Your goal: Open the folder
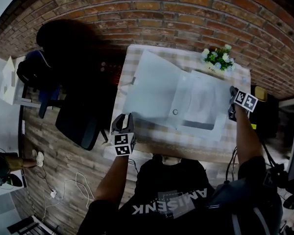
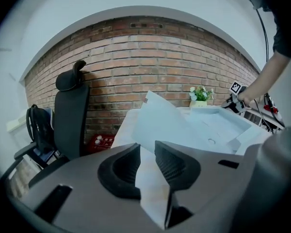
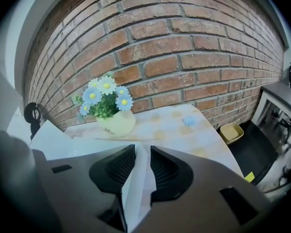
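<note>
**Folder lies open on the table, right gripper clamped on its edge**

The pale, translucent folder [image 1: 186, 99] is spread open across the checked table [image 1: 157, 141], taking up most of the top; its left cover stands tilted up off the cloth, while the right half lies flat, with a small round fastener [image 1: 175, 112] near the fold. The right gripper [image 1: 232, 101] is at the folder's right edge; in the right gripper view its jaws are closed on that edge, with the white sheets [image 3: 136, 188] running straight through the gap between the pads [image 3: 142, 149]. The left gripper [image 1: 123, 119] sits at the table's near left corner, just beside the near corner of the raised cover; in the left gripper view its jaws [image 2: 146, 147] stand apart and press on nothing, with only a pale surface showing through the gap; whether that surface is cloth or cover I cannot tell; the open folder [image 2: 194, 125] rises beyond the tips. A pot of blue and white flowers [image 1: 217, 58] stands at the far right of the table, near the brick wall [image 1: 152, 13] and apart from the folder; a black office chair [image 1: 81, 116] stands off the table's left side.
</note>
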The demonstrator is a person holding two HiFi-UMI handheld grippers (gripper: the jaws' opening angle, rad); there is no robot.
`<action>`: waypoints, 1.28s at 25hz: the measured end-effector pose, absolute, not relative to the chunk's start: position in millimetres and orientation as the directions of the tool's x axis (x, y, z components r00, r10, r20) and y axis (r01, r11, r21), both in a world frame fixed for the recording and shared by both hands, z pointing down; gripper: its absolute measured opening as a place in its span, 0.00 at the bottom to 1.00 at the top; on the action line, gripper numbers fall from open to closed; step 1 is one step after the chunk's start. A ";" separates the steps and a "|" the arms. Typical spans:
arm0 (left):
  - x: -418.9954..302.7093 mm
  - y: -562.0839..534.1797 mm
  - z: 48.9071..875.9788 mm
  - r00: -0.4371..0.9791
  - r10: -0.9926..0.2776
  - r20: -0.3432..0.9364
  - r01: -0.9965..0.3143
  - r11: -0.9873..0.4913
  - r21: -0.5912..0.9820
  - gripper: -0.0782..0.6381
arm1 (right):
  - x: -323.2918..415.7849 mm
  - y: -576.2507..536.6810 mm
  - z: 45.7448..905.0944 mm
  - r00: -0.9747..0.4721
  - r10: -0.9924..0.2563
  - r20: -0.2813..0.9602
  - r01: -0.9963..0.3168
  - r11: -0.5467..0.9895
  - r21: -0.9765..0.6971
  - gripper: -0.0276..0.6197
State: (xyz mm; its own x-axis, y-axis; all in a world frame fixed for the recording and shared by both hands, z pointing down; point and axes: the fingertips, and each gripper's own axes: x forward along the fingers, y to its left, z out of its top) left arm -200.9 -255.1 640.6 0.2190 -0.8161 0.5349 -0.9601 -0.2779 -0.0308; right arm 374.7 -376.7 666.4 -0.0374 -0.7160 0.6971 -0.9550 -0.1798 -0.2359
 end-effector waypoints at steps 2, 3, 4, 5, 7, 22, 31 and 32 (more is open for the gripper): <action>-206.5 -256.7 655.0 0.183 -0.807 0.561 -0.964 -0.259 -0.058 0.24 | 374.1 -377.2 665.7 -0.029 -0.719 0.695 -0.954 -0.186 -0.233 0.24; -208.4 -257.9 663.4 0.167 -0.803 0.572 -0.965 -0.252 -0.071 0.25 | 373.8 -377.2 665.2 -0.024 -0.720 0.694 -0.954 -0.190 -0.230 0.24; -209.3 -259.6 672.0 0.153 -0.799 0.581 -0.965 -0.247 -0.084 0.25 | 373.6 -377.0 664.4 -0.018 -0.720 0.694 -0.955 -0.193 -0.225 0.24; -209.7 -261.3 681.2 0.140 -0.797 0.588 -0.965 -0.242 -0.098 0.26 | 373.3 -376.8 663.6 -0.012 -0.720 0.694 -0.956 -0.194 -0.218 0.24; -212.1 -262.8 699.2 0.112 -0.788 0.605 -0.966 -0.229 -0.120 0.26 | 372.1 -376.9 662.8 -0.006 -0.720 0.694 -0.959 -0.194 -0.209 0.23; -223.2 -274.6 723.6 0.029 -0.798 0.602 -0.834 -0.352 -0.425 0.54 | 371.6 -376.8 663.8 0.018 -0.736 0.677 -0.958 -0.207 -0.200 0.23; -174.6 -257.3 724.7 0.189 -0.667 0.721 -0.316 -0.736 -0.598 0.18 | 370.5 -376.6 664.1 0.022 -0.736 0.677 -0.958 -0.208 -0.195 0.22; -172.2 -254.7 728.0 0.201 -0.642 0.740 -0.260 -0.763 -0.591 0.16 | 370.9 -376.4 664.0 0.022 -0.737 0.676 -0.958 -0.208 -0.197 0.22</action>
State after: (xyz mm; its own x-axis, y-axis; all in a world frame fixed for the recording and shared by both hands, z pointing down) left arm -172.2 -254.7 728.0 0.2013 -0.6419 0.7399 -0.2598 -0.7633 -0.5915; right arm 370.9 -376.4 664.0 0.0217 -0.7369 0.6756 -0.9581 -0.2084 -0.1966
